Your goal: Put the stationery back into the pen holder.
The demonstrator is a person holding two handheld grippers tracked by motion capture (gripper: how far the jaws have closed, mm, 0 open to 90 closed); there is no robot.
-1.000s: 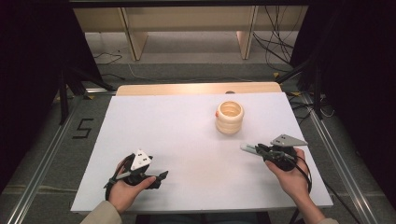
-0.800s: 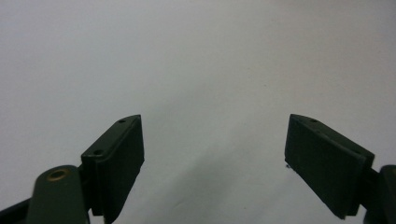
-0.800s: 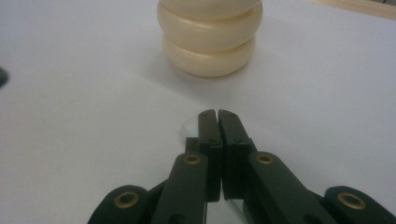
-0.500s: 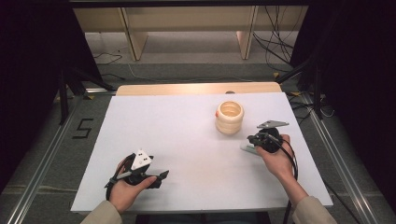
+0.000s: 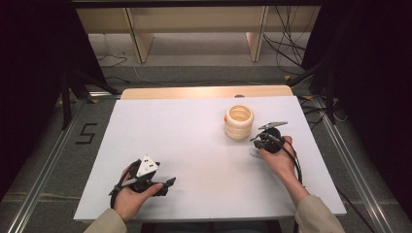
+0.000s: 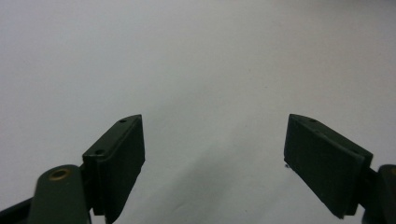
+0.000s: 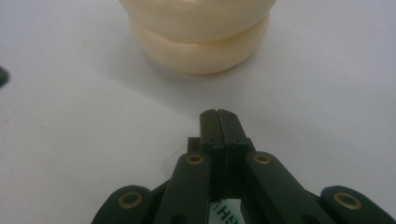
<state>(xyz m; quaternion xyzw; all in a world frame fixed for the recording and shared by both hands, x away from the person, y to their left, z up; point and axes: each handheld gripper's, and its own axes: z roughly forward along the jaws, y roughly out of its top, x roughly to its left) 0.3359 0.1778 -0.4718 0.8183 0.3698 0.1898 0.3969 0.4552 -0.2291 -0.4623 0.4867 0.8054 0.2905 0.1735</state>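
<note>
Right claw (image 7: 218, 113), jaws pressed together, points at the ribbed cream jar (image 7: 200, 35); left claw (image 6: 212, 154) gapes.

White-topped table (image 5: 204, 145), one cream ribbed pot (image 5: 238, 122) standing on it

Table top covered by a plain white sheet; a strip of bare light wood shows along the far edge (image 5: 204, 92); pot stands upright in the right half toward the far side, mouth open upward, walls stacked in rounded rings; the right gripper view shows its base (image 7: 201, 58) flat on the sheet, a soft shadow around it; the left gripper view shows plain white surface (image 6: 196, 60); table stands on grey floor (image 5: 53, 165), a dark "5" marked on the floor (image 5: 86, 133) left of it.
</note>
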